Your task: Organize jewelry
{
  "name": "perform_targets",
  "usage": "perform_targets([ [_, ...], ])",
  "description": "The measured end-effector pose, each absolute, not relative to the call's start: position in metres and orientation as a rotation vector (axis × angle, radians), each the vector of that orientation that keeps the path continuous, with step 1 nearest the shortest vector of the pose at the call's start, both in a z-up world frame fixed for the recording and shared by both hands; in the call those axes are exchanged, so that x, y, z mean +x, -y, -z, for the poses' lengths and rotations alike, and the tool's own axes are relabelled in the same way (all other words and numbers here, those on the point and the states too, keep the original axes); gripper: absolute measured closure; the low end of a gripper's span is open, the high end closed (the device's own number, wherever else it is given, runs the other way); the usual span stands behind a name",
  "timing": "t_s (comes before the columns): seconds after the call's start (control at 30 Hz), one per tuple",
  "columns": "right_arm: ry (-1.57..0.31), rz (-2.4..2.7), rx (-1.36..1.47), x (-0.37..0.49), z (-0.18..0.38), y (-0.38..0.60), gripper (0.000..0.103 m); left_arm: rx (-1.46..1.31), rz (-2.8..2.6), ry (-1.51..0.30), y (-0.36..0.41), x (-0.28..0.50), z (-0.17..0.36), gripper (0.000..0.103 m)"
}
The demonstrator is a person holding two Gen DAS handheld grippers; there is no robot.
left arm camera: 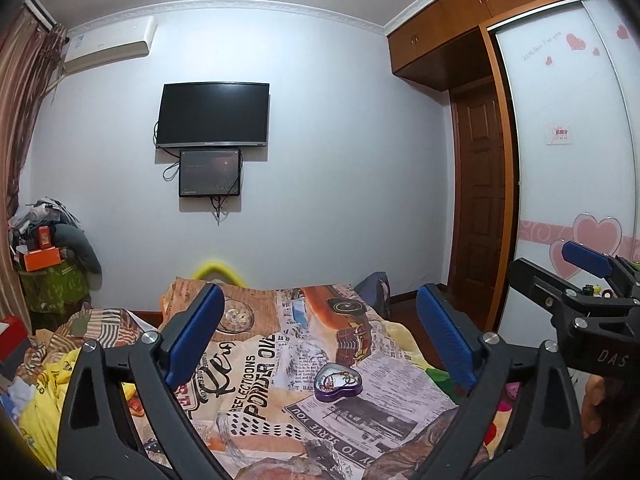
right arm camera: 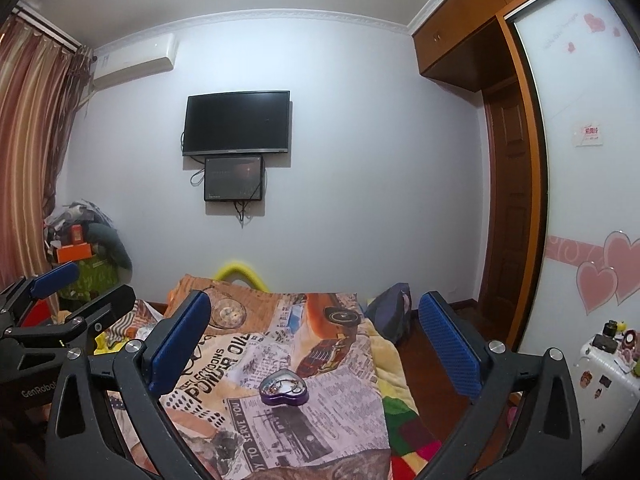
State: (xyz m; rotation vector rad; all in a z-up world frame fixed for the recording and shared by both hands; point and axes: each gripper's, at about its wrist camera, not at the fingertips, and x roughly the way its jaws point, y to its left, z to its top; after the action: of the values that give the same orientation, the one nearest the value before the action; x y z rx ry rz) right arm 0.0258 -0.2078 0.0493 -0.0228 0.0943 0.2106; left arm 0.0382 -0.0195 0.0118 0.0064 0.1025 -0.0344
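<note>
A purple heart-shaped tin (left arm camera: 338, 383) lies open on the printed bedspread (left arm camera: 256, 360), with tangled jewelry inside it. It also shows in the right wrist view (right arm camera: 283, 389). My left gripper (left arm camera: 320, 332) is open and empty, held above the bed with the tin below and between its blue pads (left arm camera: 196, 332). My right gripper (right arm camera: 316, 340) is open and empty too, at about the same height, with the tin ahead between its fingers. The right gripper also shows at the right edge of the left wrist view (left arm camera: 560, 272).
The bed holds a newspaper-print cover and a yellow blanket (left arm camera: 44, 396) at the left. A white suitcase (right arm camera: 604, 380) with small items stands at the right. A wardrobe (left arm camera: 572, 140), door (left arm camera: 480, 208), wall TV (left arm camera: 212, 114) and a cluttered pile (left arm camera: 44, 248) surround the bed.
</note>
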Motion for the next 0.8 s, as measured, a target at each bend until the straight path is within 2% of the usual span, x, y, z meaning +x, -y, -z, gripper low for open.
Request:
perform_targets([
  [0.8,-0.117,-0.224,-0.029,0.0243,-0.0505,0.2078,0.000,-0.018,0.035,-0.124,0.0183,0.0406,-0.0109,0.003],
])
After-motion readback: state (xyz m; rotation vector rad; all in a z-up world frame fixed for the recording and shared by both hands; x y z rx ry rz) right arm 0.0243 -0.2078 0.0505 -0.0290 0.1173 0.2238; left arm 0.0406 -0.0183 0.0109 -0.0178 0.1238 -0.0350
